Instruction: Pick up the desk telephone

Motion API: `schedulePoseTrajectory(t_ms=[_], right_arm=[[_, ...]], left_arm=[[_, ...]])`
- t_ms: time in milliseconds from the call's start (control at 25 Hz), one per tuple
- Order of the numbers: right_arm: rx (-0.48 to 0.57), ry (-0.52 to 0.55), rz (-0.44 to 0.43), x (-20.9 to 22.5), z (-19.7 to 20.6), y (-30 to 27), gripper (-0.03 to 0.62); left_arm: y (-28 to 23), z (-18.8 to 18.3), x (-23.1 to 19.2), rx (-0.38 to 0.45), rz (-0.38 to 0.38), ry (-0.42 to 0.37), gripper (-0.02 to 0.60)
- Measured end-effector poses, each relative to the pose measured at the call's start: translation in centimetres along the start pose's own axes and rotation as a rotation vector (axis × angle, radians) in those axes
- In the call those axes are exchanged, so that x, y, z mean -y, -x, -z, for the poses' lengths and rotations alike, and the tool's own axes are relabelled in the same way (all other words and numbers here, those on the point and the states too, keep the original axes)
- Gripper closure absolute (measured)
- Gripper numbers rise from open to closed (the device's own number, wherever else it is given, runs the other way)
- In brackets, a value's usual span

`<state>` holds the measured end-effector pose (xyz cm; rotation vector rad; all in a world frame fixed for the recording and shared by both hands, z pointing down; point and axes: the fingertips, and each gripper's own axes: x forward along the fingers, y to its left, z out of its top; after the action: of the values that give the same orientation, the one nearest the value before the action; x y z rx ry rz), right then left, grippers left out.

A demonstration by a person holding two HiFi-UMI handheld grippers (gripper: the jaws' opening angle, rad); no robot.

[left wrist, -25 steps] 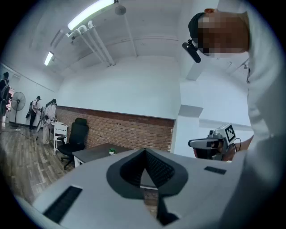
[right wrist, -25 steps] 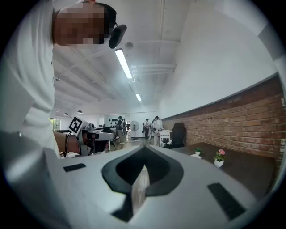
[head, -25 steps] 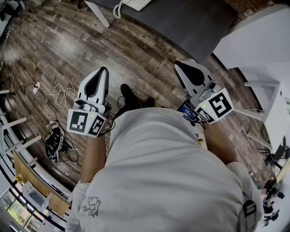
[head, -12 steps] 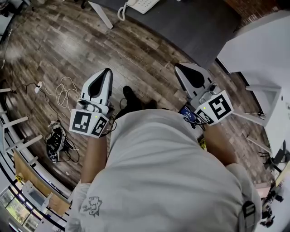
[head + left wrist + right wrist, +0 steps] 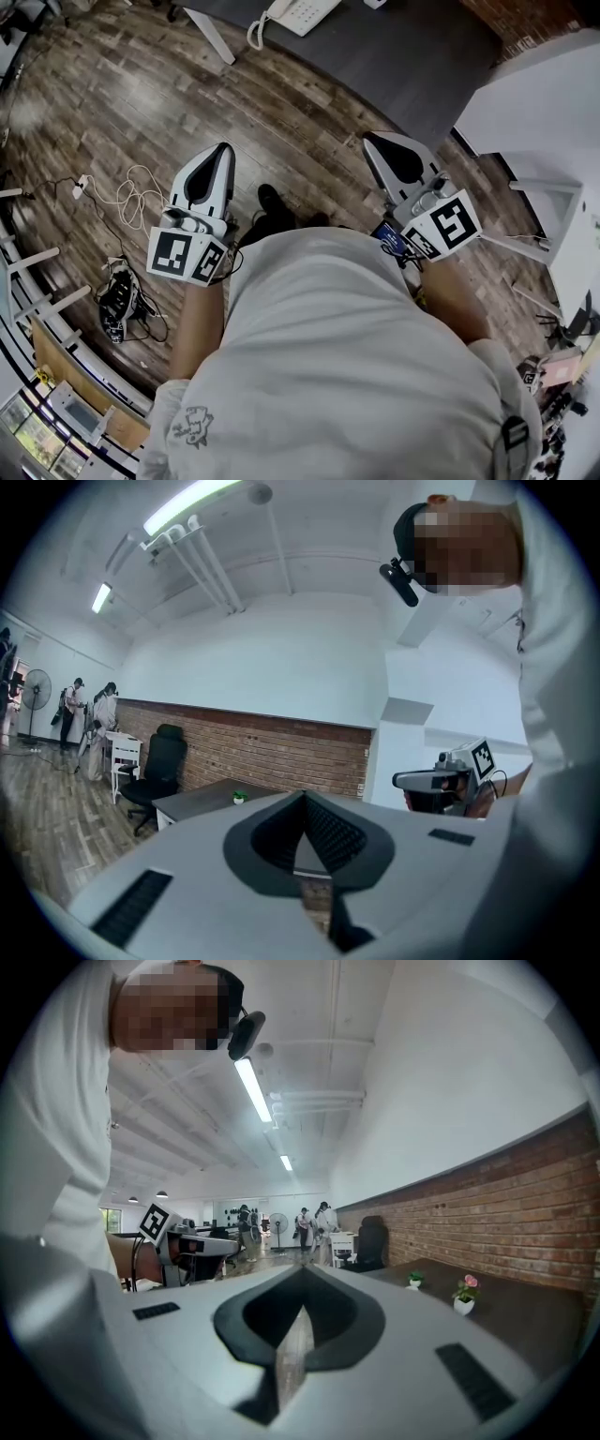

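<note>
The desk telephone [image 5: 302,11], white, sits at the near left corner of a dark grey worktop [image 5: 403,52], cut off by the top edge of the head view. Its coiled cord [image 5: 252,32] curls just beside it toward the worktop's edge, where a white slanted leg [image 5: 211,33] runs down to the wooden floor [image 5: 141,94]. Both tongs are well short of the telephone and point toward it. The left tongs [image 5: 222,150] are clenched on nothing, tips pressed together in the left gripper view, and the right tongs [image 5: 372,141] are likewise clenched and empty. Each carries a cube with black-and-white square markers, the left cube [image 5: 183,256] and the right cube [image 5: 445,225]; these patterns are the only clear printing, and a small print on the person's pale shirt [image 5: 192,427] is too small to read. Between the telephone and the tongs lies an open stretch of floorboards. Left of the telephone and nearer the person, loose white cables [image 5: 127,192] and a black power strip [image 5: 117,305] lie on the floor. Right of the telephone, past the worktop's far corner, a white unit [image 5: 534,94] narrows the room on that side. Farther along the worktop from the telephone, the right gripper view shows two small potted plants [image 5: 464,1296] before a brick wall [image 5: 525,1204].
</note>
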<state>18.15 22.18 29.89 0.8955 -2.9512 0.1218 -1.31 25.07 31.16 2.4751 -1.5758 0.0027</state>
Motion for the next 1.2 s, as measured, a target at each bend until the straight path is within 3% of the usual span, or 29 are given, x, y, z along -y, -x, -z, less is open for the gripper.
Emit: schedulePoseTrajectory(t_ms=[160,320,440,720,1200], right_arm=[[-0.014,0.101,0.038,0.0,-0.2,-2.2,0.588],[-0.020,0.094,0.068,0.2,-0.3,-5.4,0.570],[-0.032,0.075,0.095,0.3,-0.9,-8.0,0.506],[-0.045,0.048,0.143,-0.2,-1.7,-12.8,0.412],[-0.077,0.041,0.110,-3.6,-1.4,-20.2,0.401]], left_arm=[[-0.7,-0.2,-2.2,0.004,0.002,0.004,0.569],[-1.4,-0.6,-5.1,0.004,0.019,0.012,0.564],[-2.0,-1.4,-7.4,-0.008,0.043,0.019,0.515],[-2.3,-2.9,-11.8,-0.009,0.119,0.020,0.333],[-0.8,-3.4,-17.8,0.011,0.136,0.054,0.287]])
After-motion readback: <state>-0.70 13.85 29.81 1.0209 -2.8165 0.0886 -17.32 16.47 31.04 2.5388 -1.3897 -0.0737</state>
